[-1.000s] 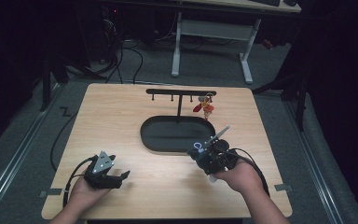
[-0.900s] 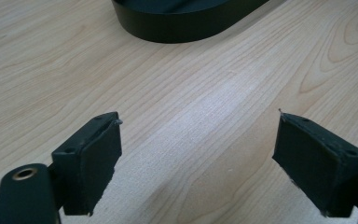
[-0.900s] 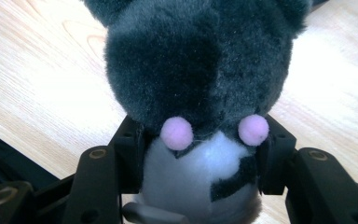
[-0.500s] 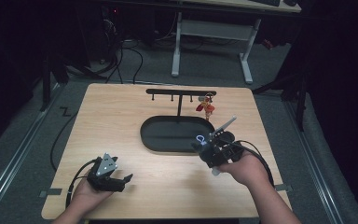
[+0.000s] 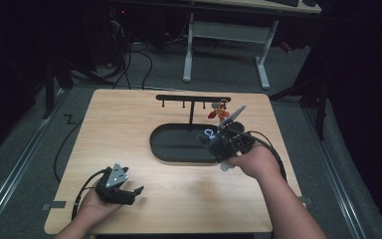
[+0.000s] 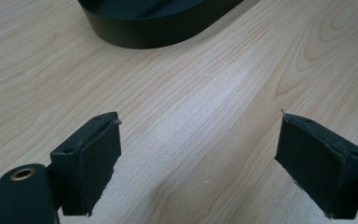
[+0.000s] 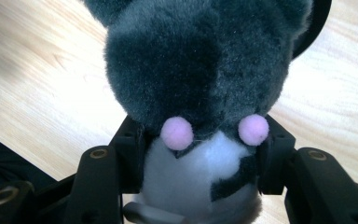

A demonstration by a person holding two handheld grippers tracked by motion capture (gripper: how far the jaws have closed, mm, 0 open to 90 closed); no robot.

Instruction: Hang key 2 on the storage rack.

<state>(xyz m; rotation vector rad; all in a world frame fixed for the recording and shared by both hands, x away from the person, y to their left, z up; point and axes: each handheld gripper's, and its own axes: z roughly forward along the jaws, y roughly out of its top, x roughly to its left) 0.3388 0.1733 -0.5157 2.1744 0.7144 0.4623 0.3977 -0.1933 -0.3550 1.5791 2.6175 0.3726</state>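
Observation:
A dark grey plush toy [image 7: 200, 70] with pink cheeks and a white belly sits between the jaws of my right gripper [image 7: 200, 161], which is shut on its sides. From above, the right gripper [image 5: 219, 142] hangs over the right end of the black oval tray [image 5: 174, 144], and a small pale ring [image 5: 208, 133] shows at its tip. Just beyond stands a black hook rack [image 5: 191, 98] with a red charm [image 5: 219, 112] hanging near its right end. My left gripper [image 5: 129, 191] rests open on the table's front left, nothing between its pads [image 6: 93, 163].
The wooden table [image 5: 129, 124] has bare room left of the tray [image 6: 158, 23] and along the front. Cables trail from both grippers. A white desk frame [image 5: 226, 35] and cords stand on the floor behind the table.
My right gripper has risen and moved away from the front edge toward the rack, carrying the plush toy over the tray's right end. The left gripper has stayed put.

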